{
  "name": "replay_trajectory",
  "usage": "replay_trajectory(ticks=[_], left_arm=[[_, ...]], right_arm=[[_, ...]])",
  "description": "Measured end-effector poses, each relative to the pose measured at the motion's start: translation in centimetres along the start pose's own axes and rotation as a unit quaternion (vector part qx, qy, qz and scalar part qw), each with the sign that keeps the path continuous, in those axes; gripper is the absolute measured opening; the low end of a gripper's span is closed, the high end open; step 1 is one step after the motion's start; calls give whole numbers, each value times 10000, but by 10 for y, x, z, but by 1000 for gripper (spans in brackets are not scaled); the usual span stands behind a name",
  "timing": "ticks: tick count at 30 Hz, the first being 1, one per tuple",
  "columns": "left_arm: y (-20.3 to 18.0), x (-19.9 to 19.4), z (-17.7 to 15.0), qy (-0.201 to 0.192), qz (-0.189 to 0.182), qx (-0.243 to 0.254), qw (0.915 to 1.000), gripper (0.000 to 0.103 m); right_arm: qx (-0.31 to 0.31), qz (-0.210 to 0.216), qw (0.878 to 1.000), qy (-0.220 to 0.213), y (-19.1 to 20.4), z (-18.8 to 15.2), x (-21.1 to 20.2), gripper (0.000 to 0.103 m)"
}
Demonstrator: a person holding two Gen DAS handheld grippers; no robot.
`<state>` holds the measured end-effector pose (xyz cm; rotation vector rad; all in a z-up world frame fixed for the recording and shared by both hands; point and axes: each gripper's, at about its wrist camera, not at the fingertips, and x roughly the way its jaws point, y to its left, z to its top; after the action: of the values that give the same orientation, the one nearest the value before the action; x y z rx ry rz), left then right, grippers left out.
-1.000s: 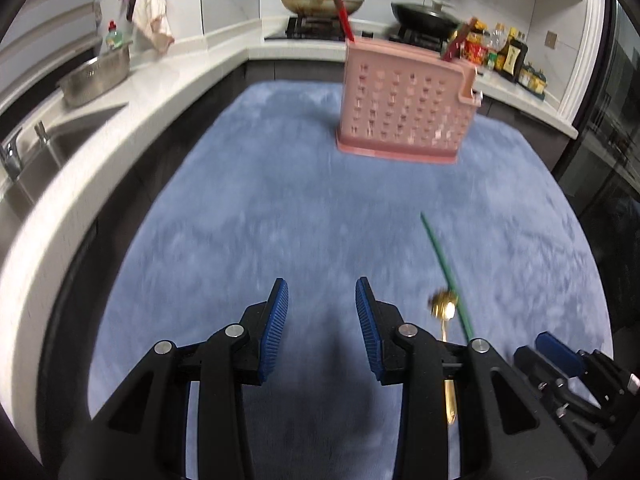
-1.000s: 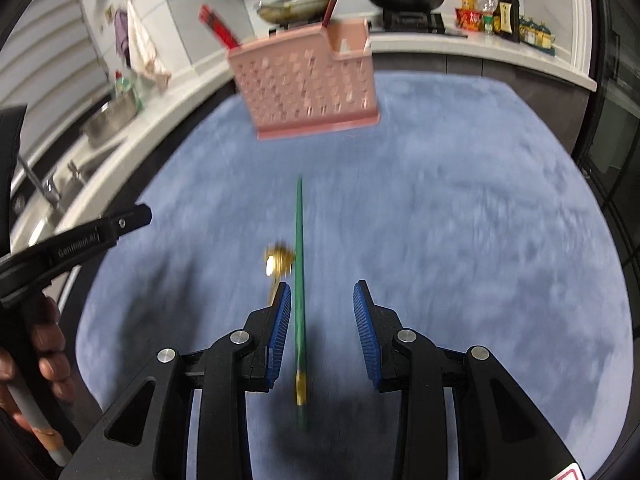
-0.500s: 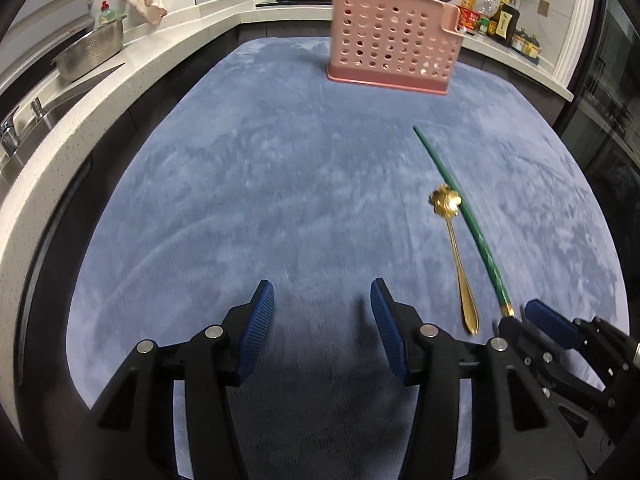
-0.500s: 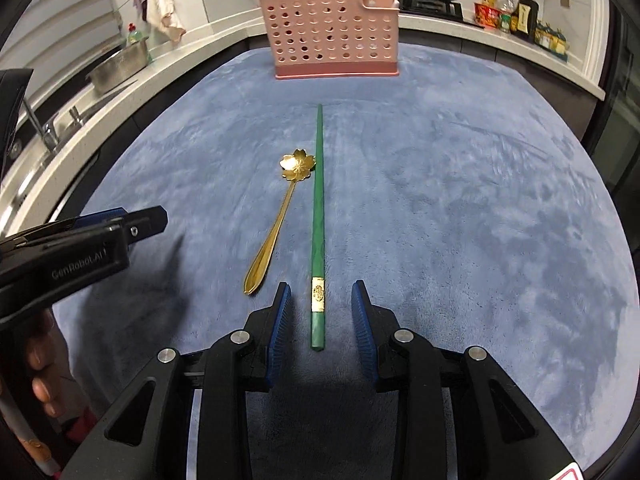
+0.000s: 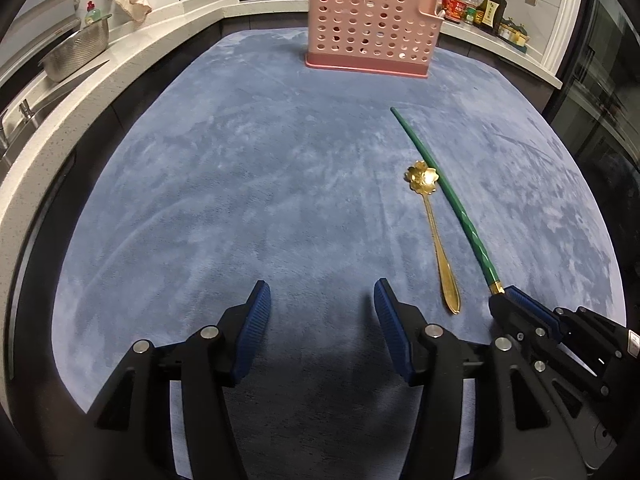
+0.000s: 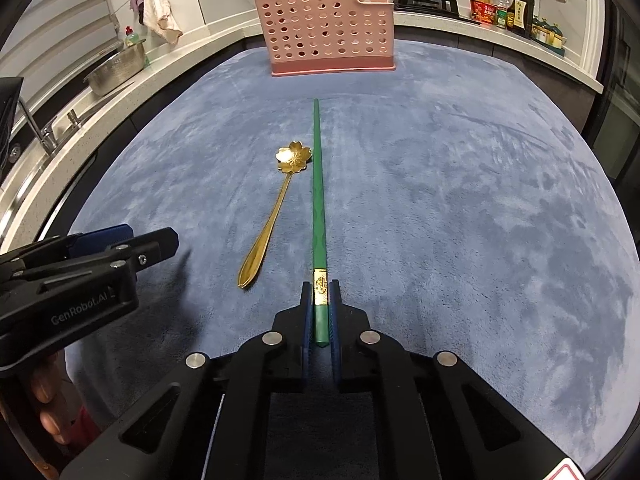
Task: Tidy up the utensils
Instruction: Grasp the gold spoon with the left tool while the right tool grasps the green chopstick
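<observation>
My right fingers [image 6: 320, 300] have just closed on the near end of the long green chopstick [image 6: 318, 200], still flat on the blue bench [image 6: 460, 200]. My left fingers [image 5: 320, 304] have been spreading, empty. The gold flower-bowled spoon [image 6: 276, 208] lies at ten o'clock of the pinch; the pink perforated plastic caddy [image 6: 328, 32] waits at twelve, so both remain unsorted.

The contents of the pink basket [image 6: 328, 28] are mostly hidden behind its wall. The labels of the bottles [image 6: 516, 8] are too small to read. The person's hand [image 6: 48, 408] is cut off by the picture's edge.
</observation>
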<state>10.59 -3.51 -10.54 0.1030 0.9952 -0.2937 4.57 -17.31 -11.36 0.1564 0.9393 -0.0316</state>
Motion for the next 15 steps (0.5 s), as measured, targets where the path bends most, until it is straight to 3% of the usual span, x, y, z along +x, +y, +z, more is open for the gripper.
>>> replay_trajectory(ticks=[15], left_arm=[[-19, 2, -1, 109, -319, 88, 9994, 64]], right_arm=[[528, -160, 9982, -223, -28, -6, -19, 7]])
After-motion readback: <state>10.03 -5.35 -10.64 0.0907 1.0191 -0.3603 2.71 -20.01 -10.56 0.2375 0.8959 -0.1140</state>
